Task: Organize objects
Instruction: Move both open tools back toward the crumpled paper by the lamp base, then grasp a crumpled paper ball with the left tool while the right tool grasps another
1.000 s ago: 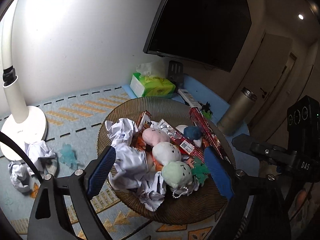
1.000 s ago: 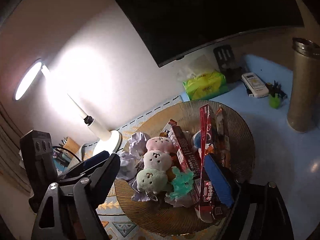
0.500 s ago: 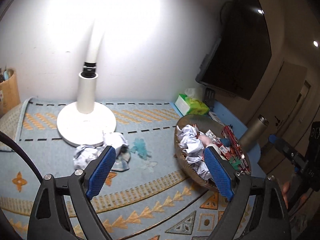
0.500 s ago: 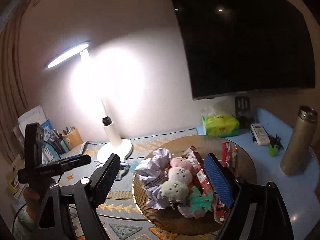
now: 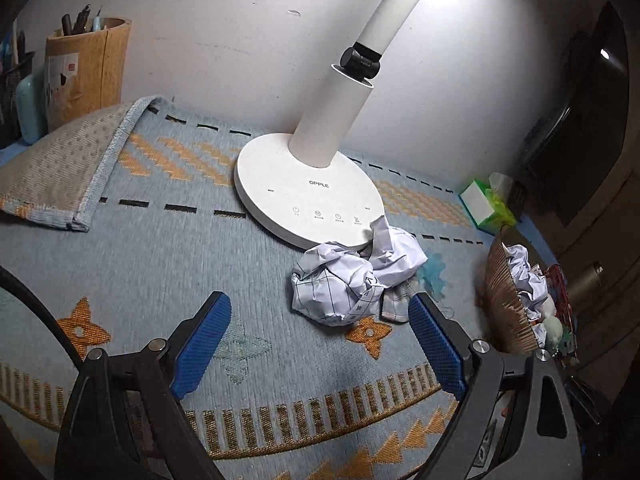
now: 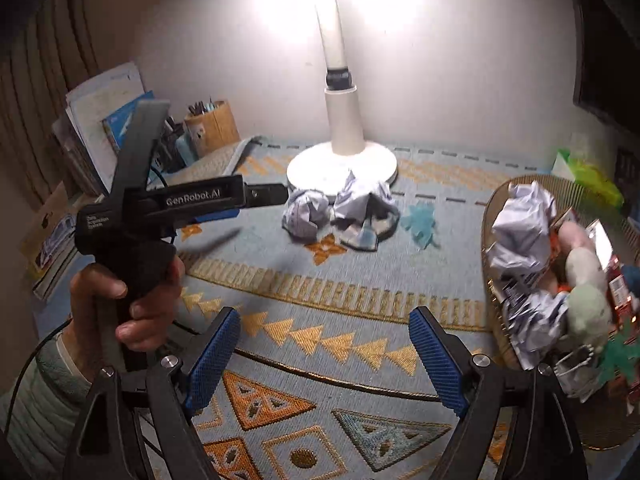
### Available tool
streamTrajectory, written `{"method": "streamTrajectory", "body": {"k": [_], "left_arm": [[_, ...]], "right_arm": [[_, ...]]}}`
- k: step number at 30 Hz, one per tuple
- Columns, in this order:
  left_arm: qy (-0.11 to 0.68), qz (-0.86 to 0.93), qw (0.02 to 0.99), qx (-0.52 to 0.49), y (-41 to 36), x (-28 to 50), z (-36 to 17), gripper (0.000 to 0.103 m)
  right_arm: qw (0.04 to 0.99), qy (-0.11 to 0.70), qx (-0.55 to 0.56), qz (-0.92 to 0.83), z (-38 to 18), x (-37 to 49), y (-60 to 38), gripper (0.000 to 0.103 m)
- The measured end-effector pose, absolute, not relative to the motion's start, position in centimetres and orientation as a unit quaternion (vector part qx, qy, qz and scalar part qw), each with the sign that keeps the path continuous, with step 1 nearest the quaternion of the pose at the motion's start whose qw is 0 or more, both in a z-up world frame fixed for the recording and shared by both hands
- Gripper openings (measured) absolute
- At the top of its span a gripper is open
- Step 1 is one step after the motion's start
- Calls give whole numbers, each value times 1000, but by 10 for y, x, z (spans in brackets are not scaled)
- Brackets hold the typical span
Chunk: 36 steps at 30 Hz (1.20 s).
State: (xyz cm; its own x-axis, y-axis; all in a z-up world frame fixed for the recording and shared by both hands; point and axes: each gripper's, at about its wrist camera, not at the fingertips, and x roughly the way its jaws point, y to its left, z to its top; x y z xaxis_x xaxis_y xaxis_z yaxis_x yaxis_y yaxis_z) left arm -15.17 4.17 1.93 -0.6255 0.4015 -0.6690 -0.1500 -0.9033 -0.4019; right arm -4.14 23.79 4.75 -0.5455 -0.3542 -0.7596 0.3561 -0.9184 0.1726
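My left gripper [image 5: 320, 340] is open and empty, low over the patterned blue mat [image 5: 160, 264]. Just beyond its right pad lie two crumpled paper balls [image 5: 336, 288] [image 5: 394, 250], a small checked cloth [image 5: 394, 306] and a teal trinket [image 5: 432, 274]. My right gripper [image 6: 324, 356] is also open and empty, farther back over the mat. The same paper balls [image 6: 302, 216] [image 6: 360, 200] show ahead of it. To the right stands the woven basket [image 6: 532, 178], which holds crumpled paper [image 6: 520, 232], plush toys [image 6: 584, 264] and red snack packs [image 6: 612, 272].
A white desk lamp's base [image 5: 308, 200] sits right behind the paper balls. A pen holder [image 5: 86, 68] and a folded mat corner [image 5: 60, 168] are at the back left, a green tissue box [image 5: 486, 204] at the back right. A hand [image 6: 132, 300] grips the left gripper's handle.
Both views have swung left, away from the basket and onto the lamp base and the loose papers. Both grippers have dropped closer to the mat. Their jaws stay equally wide.
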Motion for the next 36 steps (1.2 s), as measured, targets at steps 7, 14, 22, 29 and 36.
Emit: {"method": "streamTrajectory", "body": {"k": [7,14,22,29,36], "left_arm": [[-68,892,143,-423,67,-170,11,90],[-24,894,149,-421,82,-186,7,58],[-52,907,105,-403,46,-180,13,52],[-96,920,51,-378,14,-179,14,52],[-40,923,58,-377,34,-178,14,52]], "right_arm": [[159,12,467,-870,9,-74,235,85],[145,58,458,-875,5,-73,221,85],[136,27,436,-889,23,-93,209,85],[75,37,366,-927,38,-140,187,85],[72,-51,404,-910,25,-189,201,70]]}}
